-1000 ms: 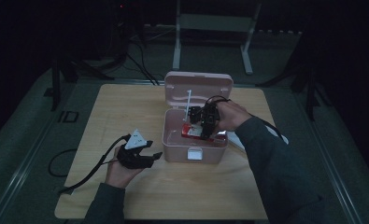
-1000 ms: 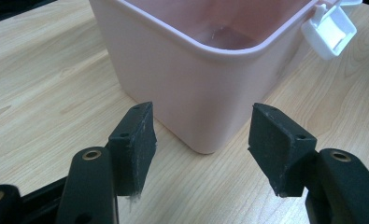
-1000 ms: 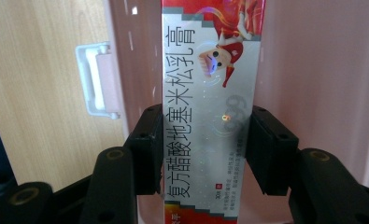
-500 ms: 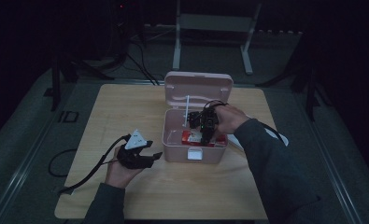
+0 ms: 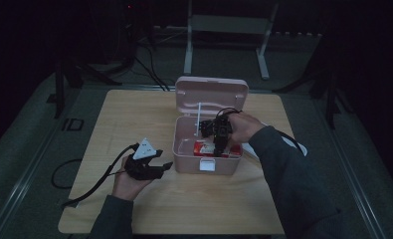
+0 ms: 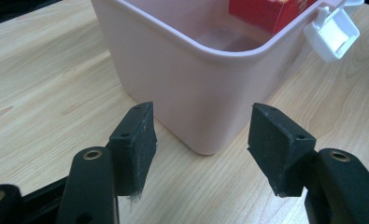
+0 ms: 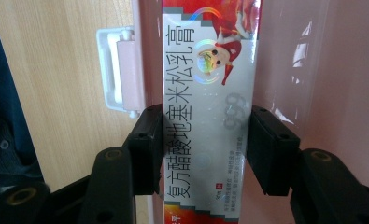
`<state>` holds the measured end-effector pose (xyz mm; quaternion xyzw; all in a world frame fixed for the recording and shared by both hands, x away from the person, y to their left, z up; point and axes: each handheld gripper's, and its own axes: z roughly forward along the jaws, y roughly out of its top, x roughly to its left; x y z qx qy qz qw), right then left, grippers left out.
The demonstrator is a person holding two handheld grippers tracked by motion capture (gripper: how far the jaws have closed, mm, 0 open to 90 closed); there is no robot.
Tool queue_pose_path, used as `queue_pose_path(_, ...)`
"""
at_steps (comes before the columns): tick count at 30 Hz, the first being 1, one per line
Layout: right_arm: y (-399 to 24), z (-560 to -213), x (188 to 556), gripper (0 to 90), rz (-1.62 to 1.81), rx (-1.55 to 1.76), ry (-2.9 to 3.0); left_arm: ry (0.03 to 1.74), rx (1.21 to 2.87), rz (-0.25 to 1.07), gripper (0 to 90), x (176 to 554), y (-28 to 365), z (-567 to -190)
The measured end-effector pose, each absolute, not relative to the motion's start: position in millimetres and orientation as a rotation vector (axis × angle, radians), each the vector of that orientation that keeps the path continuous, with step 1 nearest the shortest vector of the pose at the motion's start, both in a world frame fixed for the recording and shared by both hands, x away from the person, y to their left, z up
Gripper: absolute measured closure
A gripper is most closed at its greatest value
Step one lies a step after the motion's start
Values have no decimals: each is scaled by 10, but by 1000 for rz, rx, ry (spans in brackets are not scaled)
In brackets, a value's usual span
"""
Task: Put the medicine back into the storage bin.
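Tongs in the person's right hand (image 5: pixel 219 142) reach down into the open pink box (image 5: pixel 184 149), and in the right gripper view their jaws (image 7: pixel 203 154) stand wide on either side of a red and white carton (image 7: pixel 208 93) printed with Chinese lettering; the pads sit right at the carton's long edges, so they look closed on it, with the carton low in the box along its front wall, just behind the white latch (image 7: pixel 119 70); from above the carton (image 5: pixel 206 148) shows as a red strip inside that wall. Judging by this, the carton is nearly or already put away, and what is left is to let go, lift the tongs out, and probably swing down the lid (image 5: pixel 211 91), which stands upright behind the box.

Left tongs (image 6: pixel 201 140) are about half open with nothing between them; they hover low over the bench (image 5: pixel 134 119), aimed at a near corner of the box and short of touching it; from above they sit just left of the box (image 5: pixel 147 167).

Bench is pale wood grain, otherwise bare; cables trail off it; the room is dark, with a grey floor and metal stand legs (image 5: pixel 224 45) beyond.
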<state>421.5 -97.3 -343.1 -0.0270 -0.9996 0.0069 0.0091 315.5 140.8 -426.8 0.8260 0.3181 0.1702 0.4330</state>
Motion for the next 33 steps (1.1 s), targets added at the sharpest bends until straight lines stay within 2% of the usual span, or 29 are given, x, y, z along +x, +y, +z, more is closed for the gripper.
queue_pose_path(11,-1029,-3487,4259,508,9,-119,-3079,794,2058,425,411,3158,1411,-4269)
queue_pose_path(18,-1116,-3367,4255,508,-30,-162,-3093,794,2057,428,411,3156,1413,-4266)
queue_pose_path(30,-1319,-3398,4249,430,87,-214,-3104,798,2058,426,411,3159,1405,-4277)
queue_pose_path(33,-1345,-3427,4246,434,133,-202,-3107,796,2059,423,411,3159,1402,-4278)
